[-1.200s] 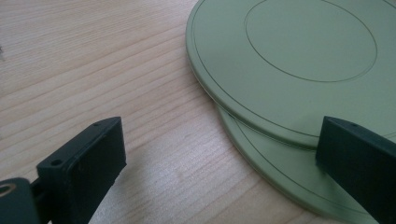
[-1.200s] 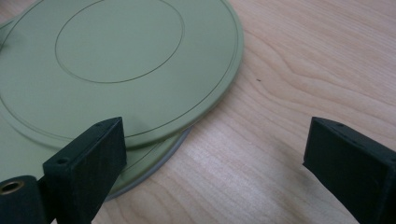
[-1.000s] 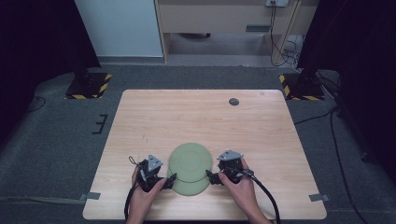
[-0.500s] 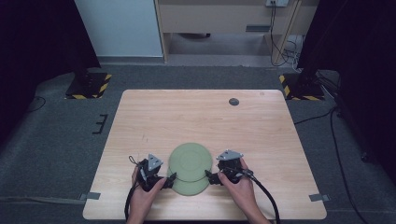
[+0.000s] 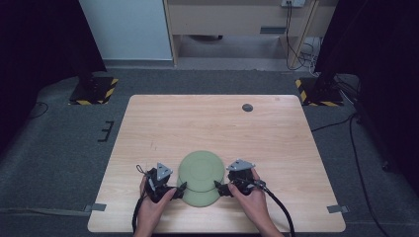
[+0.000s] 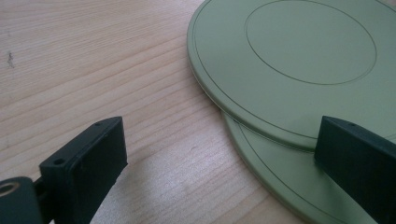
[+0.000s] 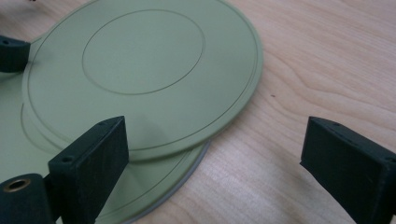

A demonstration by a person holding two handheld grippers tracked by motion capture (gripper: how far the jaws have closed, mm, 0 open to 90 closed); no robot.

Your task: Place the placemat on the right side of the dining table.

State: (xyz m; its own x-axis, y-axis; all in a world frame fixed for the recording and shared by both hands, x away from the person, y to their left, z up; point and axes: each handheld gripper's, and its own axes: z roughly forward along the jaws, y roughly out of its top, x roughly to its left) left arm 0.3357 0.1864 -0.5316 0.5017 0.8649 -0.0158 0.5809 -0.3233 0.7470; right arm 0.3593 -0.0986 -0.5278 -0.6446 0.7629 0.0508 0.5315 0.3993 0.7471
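Observation:
Two pale green plates lie upside down near the table's front edge, one on the other. The upper plate [image 5: 200, 169] [image 6: 299, 60] [image 7: 144, 70] sits shifted a little farther back than the lower plate [image 5: 200, 198] [image 6: 280, 182] [image 7: 154, 191]. My left gripper [image 5: 180, 190] [image 6: 222, 140] is open at the stack's left rim, one jaw over the plates and one over bare wood. My right gripper [image 5: 219, 188] [image 7: 217, 140] is open at the right rim in the same way. Nothing is held between either pair of jaws.
The wooden table [image 5: 212, 128] stretches away beyond the plates, with a small dark disc [image 5: 247, 107] near its far edge. Cables trail from both grippers off the front edge. Grey carpet surrounds the table, and tape marks its front corners.

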